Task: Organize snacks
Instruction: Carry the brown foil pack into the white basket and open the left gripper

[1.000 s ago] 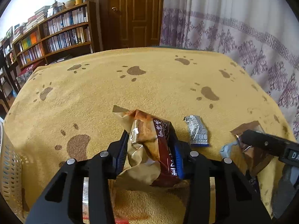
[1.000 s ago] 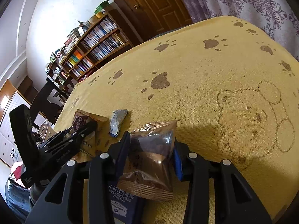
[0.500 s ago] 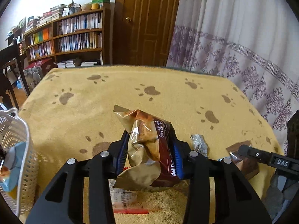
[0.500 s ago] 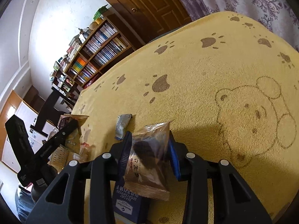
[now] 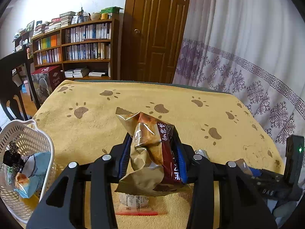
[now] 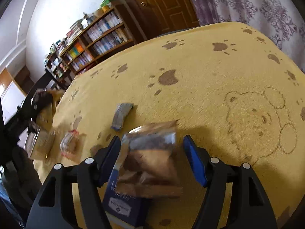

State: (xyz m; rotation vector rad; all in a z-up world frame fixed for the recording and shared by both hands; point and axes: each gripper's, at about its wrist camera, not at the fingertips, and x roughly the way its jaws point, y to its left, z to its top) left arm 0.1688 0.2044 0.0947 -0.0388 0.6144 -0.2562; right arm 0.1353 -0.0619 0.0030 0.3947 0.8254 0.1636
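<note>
**Snack Bag Is Close to the Basket**

The left claw squeezes a crinkly gold and dark red snack bag tight between its two blue pads. The bag stands up tall in the claw, its long side pointing up and away. It is lifted off the desk with the yellow paw-print cloth.

The white plastic basket with little holes sits to the left of this claw and a bit lower down. It already has a light blue snack pack inside. So the bag needs to go left and then down into the basket. I think this is the next job. The left claw is the near one to the basket.

The right claw has its blue pads spread wide. A see-through bag with brown snacks is in the gap between them, but the pads do not touch it. It looks blurry, so I cannot tell if it is falling or lying down. A dark blue box is just under it. A small silver and blue packet lies ahead of this claw, a bit to the left.
</note>
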